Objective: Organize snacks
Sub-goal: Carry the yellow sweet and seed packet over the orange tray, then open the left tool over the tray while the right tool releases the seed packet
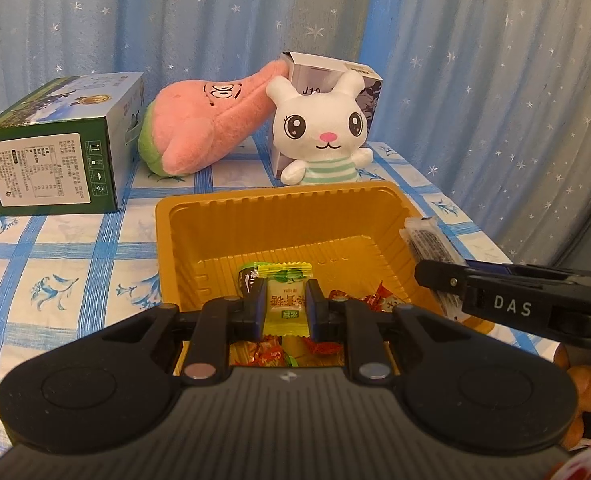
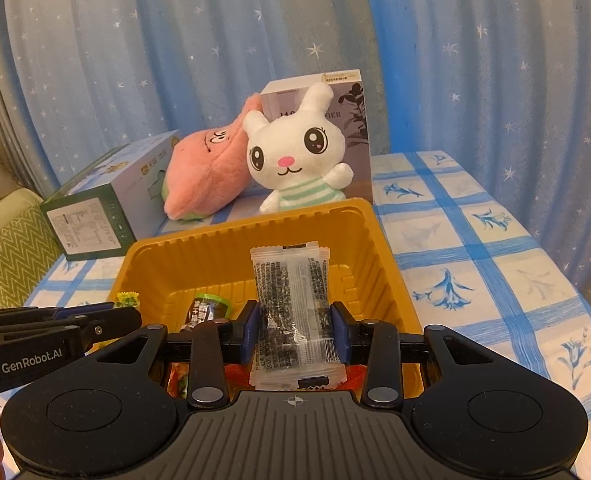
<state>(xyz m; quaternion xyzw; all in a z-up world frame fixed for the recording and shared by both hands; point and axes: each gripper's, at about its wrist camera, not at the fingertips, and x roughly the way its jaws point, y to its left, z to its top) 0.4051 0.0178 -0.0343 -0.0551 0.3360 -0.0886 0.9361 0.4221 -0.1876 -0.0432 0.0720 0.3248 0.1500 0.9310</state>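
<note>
Blue starred curtains hang behind a checked tablecloth (image 2: 475,248) on which a yellow tray (image 1: 279,216) already holds several wrapped sweets, so sorting seems well advanced. Over it, a yellow-green candy (image 1: 285,304) is clamped in the left gripper (image 1: 285,306), and a clear seaweed bar (image 2: 291,312) is pinched in the right gripper (image 2: 295,330); both appear yet to be dropped in.

A yellow-green wrapped candy (image 1: 286,305) and a clear dark-speckled bar (image 2: 291,312) hang above the candy-strewn golden tray (image 1: 279,216).
</note>
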